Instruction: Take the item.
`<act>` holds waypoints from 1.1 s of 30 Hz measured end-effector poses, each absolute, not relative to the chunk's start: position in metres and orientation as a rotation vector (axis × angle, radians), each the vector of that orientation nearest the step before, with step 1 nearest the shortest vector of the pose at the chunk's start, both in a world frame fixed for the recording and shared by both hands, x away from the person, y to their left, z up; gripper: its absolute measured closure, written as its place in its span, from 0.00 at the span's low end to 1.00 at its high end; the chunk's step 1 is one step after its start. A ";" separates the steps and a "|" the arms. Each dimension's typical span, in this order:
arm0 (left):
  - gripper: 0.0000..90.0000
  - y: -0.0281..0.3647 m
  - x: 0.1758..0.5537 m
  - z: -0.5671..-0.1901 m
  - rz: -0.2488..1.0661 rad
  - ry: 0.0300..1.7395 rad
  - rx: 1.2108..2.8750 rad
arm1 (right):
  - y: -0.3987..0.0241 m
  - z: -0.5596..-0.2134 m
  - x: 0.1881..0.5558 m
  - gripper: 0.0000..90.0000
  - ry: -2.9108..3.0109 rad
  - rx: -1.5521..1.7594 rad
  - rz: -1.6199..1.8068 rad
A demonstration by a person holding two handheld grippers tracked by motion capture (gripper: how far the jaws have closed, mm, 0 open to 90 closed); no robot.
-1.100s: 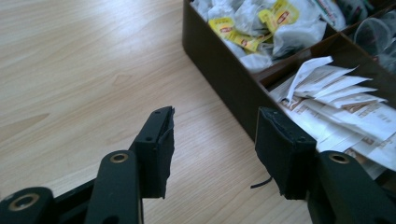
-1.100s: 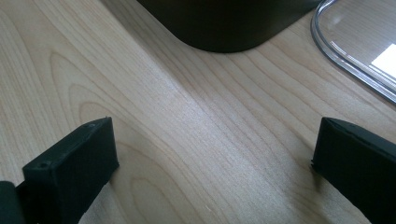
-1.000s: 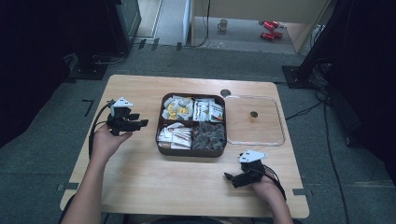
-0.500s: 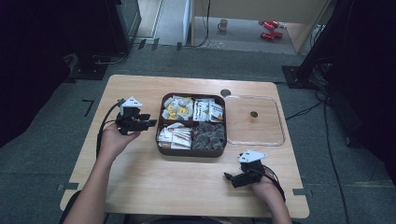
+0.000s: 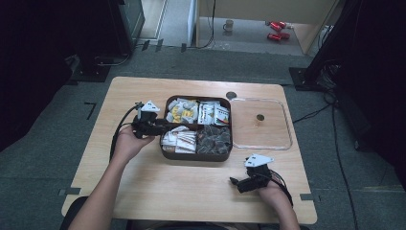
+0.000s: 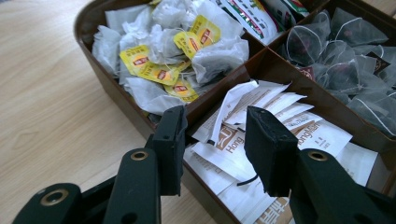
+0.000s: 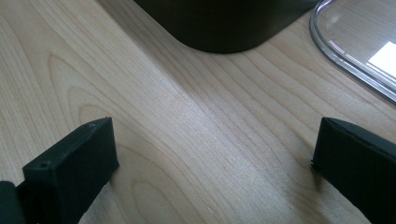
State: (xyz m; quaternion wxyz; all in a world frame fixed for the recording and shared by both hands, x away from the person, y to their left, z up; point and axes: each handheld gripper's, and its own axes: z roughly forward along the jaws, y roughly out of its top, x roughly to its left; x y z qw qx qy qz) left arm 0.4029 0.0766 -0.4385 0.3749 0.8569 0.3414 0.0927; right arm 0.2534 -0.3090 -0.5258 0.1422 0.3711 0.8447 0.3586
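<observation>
Over the last second the left hand-held gripper (image 5: 160, 125) has moved right from beside the brown compartment tray (image 5: 165, 155) to its left rim, jaws partly open and empty over the white paper sachets (image 6: 261, 121). A pick from that compartment looks likely. Right of the tray, the clear lid (image 5: 282, 143) lies on the counter (image 5: 143, 187); the right hand-held gripper (image 5: 235, 183) rests wide open, empty.

Recording lab or studio setting: light wooden table (image 5: 143, 187) on grey carpeted floor (image 5: 57, 158) marked with black tape (image 5: 91, 110); black curtains (image 5: 378, 72) both sides; black stand base (image 5: 306, 79) far right with trailing cables (image 5: 335, 143); white mug (image 5: 229, 24) on far floor.
</observation>
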 end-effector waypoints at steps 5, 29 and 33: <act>0.67 0.069 0.407 -0.442 0.236 0.864 2.193 | -0.309 -0.526 0.253 0.00 2.437 1.070 1.035; 0.72 0.043 0.421 -0.462 0.212 0.818 2.327 | -0.309 -0.526 0.253 0.00 2.438 1.069 1.034; 0.77 0.040 0.422 -0.466 0.222 0.808 2.352 | -0.309 -0.526 0.253 0.00 2.438 1.069 1.034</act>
